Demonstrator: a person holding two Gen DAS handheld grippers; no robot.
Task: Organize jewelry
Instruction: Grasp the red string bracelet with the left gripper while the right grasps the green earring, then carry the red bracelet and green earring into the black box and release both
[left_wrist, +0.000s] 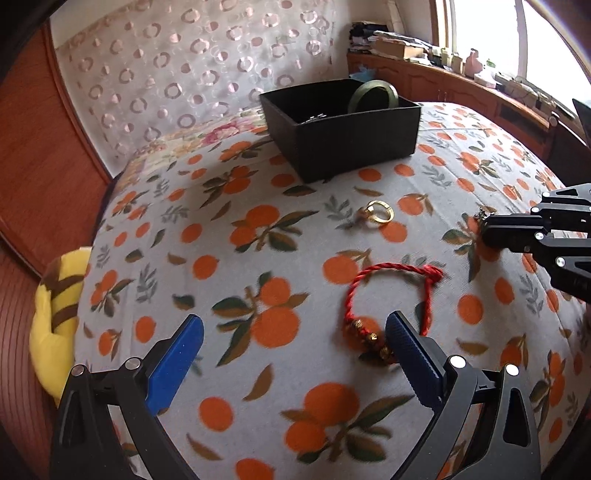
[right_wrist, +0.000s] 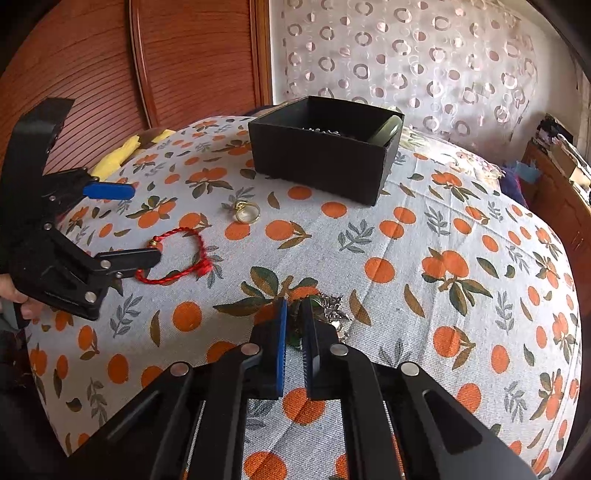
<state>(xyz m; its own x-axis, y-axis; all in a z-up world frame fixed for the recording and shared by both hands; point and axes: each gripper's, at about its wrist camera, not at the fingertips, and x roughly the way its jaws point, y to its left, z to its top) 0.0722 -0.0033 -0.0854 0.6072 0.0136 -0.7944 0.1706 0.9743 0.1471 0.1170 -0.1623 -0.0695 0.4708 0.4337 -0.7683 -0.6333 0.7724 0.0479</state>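
Figure: two hand-held grippers over a bed spread with an orange-print cloth (left_wrist: 258, 258). We see the left gripper (left_wrist: 293, 332) with its jaws spread wide and nothing between the pads; its blue fingers (left_wrist: 177, 358) hover just above the cloth. The red cord bracelet (left_wrist: 391, 295) lies just beyond and to the right of this gripper's right finger, its gold beads close against that fingertip, though we cannot tell whether they touch. Farther ahead of the left gripper, a gold ring (left_wrist: 378, 212) rests on the cloth, and beyond it stands the black box (left_wrist: 343, 136), open-topped, with a green bangle (left_wrist: 373, 94) leaning inside against the far wall and some silver-coloured pieces beside it.

We see the right gripper (right_wrist: 293, 314) with its jaws drawn nearly together, pinching a small cluster of silver chain and green pieces (right_wrist: 332, 314) that spills out to the right of its fingertips onto the cloth. The box (right_wrist: 321, 155) sits well ahead of it; the ring (right_wrist: 247, 212) and bracelet (right_wrist: 177, 254) lie ahead and to its left, the bracelet partly under the left gripper (right_wrist: 122, 225).
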